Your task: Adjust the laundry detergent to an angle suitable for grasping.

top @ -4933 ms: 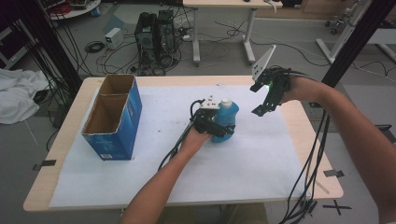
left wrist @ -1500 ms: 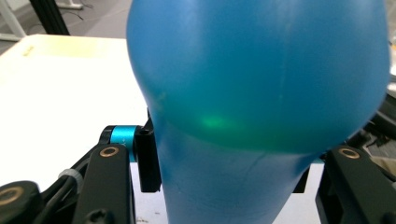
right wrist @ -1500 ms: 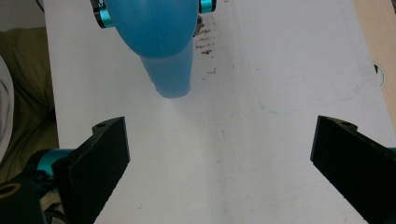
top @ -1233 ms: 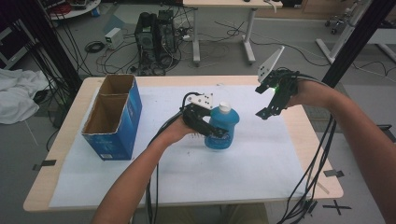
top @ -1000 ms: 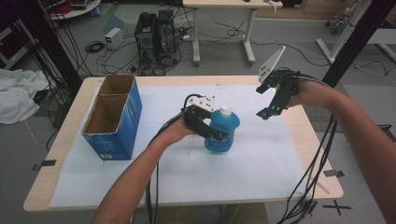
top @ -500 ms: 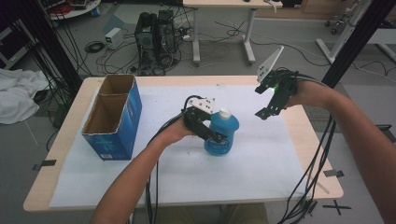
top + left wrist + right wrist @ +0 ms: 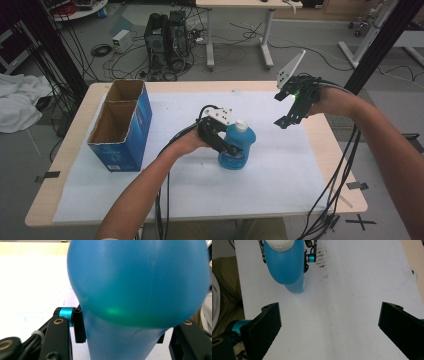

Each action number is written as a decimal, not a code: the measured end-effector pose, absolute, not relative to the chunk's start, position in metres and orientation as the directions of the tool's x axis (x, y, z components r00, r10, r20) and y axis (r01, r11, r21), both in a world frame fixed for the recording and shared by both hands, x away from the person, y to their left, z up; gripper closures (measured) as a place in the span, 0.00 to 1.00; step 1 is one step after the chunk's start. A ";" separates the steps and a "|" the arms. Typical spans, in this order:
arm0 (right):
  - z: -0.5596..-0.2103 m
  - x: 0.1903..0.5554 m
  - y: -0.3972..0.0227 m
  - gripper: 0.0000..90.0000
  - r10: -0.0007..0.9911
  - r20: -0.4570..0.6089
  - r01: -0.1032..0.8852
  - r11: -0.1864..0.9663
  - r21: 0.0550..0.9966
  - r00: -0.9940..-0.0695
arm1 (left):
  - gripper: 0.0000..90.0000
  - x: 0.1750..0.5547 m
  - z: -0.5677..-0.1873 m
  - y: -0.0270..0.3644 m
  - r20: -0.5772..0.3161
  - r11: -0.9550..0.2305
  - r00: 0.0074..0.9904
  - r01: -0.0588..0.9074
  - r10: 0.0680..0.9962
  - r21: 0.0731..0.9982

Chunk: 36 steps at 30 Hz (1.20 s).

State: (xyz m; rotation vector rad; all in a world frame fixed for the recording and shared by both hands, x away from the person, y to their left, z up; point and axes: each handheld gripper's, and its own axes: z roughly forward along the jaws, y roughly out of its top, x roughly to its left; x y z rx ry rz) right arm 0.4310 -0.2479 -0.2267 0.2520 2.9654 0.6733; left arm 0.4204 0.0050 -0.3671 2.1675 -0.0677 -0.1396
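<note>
A blue plastic bottle (image 7: 239,147) with a white cap stands near the middle of the white sheet, leaning slightly. My left gripper (image 7: 231,148) comes in from its left side and is shut on the bottle's body. In the left gripper view the bottle (image 7: 137,282) bulges above the two black jaws of that gripper (image 7: 120,332), which press on its lower part. My right gripper (image 7: 281,109) hovers open above the table's right side, apart from the bottle. In the right gripper view the wide jaws of that gripper (image 7: 329,325) frame bare sheet, with the bottle (image 7: 284,262) farther off.
An open blue cardboard box (image 7: 120,127) with two compartments stands at the table's left end. The white sheet (image 7: 280,180) covers most of the wooden table (image 7: 345,195). Cables trail from both grippers over the near edge.
The left gripper and the bottle in it have drifted a little toward the near edge of the table. The right gripper has kept its place, still open.
</note>
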 end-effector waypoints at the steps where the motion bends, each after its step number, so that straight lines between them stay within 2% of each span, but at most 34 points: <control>1: -0.227 0.431 -0.248 0.04 0.179 -0.052 0.139 0.888 0.437 -0.982 | 0.50 0.419 -0.369 0.003 -0.085 -0.559 0.991 0.016 -0.099 0.829; 3: -0.226 0.432 -0.247 0.04 0.168 -0.055 0.128 0.891 0.436 -0.984 | 0.50 0.417 -0.372 0.000 -0.098 -0.564 0.991 0.031 -0.089 0.825; 4: -0.227 0.431 -0.247 0.04 0.174 -0.053 0.134 0.890 0.436 -0.983 | 0.50 0.420 -0.371 0.002 -0.080 -0.575 0.991 0.004 -0.107 0.818; 6: -0.227 0.431 -0.246 0.04 0.165 -0.056 0.125 0.892 0.434 -0.985 | 0.50 0.419 -0.372 0.003 -0.091 -0.573 0.991 0.017 -0.101 0.820; 15: -0.228 0.432 -0.244 0.04 0.172 -0.061 0.129 0.891 0.435 -0.983 | 0.49 0.418 -0.376 0.013 -0.051 -0.567 0.991 -0.030 -0.126 0.823; 25: -0.230 0.431 -0.238 0.04 0.177 -0.046 0.140 0.889 0.436 -0.983 | 0.46 0.419 -0.380 0.015 -0.102 -0.555 0.988 0.022 -0.114 0.831; 27: -0.230 0.432 -0.239 0.04 0.178 -0.051 0.139 0.889 0.436 -0.983 | 0.43 0.418 -0.381 0.015 -0.131 -0.530 0.986 0.058 -0.102 0.846; 35: -0.229 0.429 -0.240 0.04 0.181 -0.049 0.142 0.888 0.437 -0.982 | 0.41 0.418 -0.378 0.017 -0.116 -0.529 0.989 0.051 -0.090 0.847; 36: -0.229 0.429 -0.240 0.04 0.181 -0.053 0.140 0.888 0.438 -0.982 | 0.38 0.419 -0.377 0.018 -0.119 -0.529 0.989 0.057 -0.084 0.847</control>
